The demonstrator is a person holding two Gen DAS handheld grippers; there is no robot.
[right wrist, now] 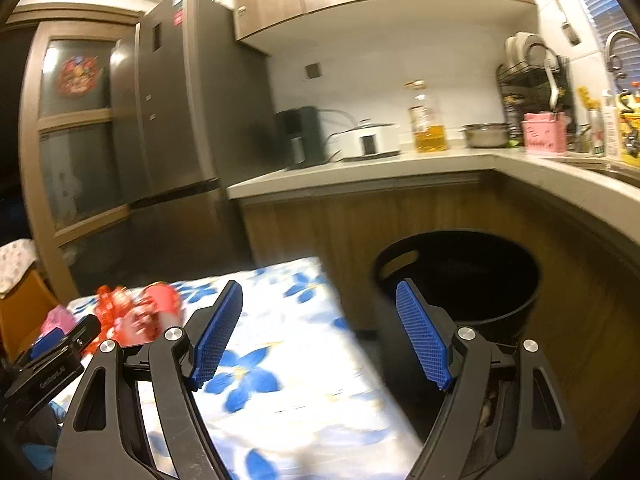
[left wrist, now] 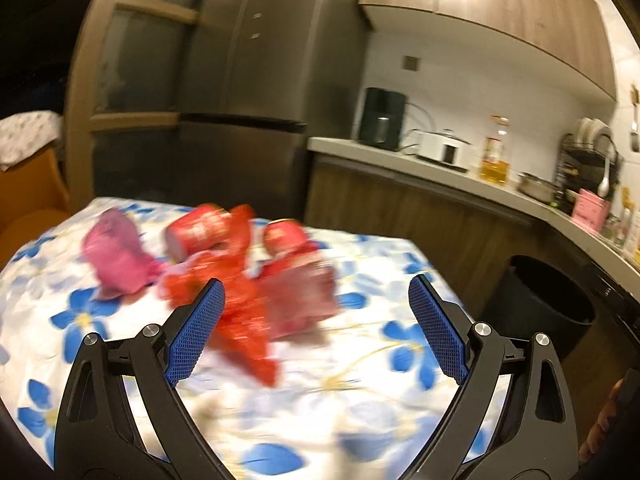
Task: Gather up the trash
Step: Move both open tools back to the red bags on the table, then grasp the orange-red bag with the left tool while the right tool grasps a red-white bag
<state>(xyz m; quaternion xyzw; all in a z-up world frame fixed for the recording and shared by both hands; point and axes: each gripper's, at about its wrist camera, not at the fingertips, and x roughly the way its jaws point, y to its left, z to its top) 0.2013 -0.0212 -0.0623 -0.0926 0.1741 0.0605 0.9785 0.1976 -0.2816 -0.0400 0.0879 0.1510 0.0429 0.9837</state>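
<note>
Left claw point(left wrist: 316, 292) wide, empty; right claw point(right wrist: 320, 296) wide, empty. Red can point(left wrist: 198, 234) lies sideways, long axis across table.

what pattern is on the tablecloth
White tablecloth with blue flowers, clearest in the right wrist view.

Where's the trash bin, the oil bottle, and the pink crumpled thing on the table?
Bin point(right wrist: 516, 304): right wrist view, on its front wall below the rim.
Oil bottle point(right wrist: 430, 136): right wrist view, on the yellow oil part.
Pink wrapper point(left wrist: 114, 256): left wrist view, on its middle.
</note>
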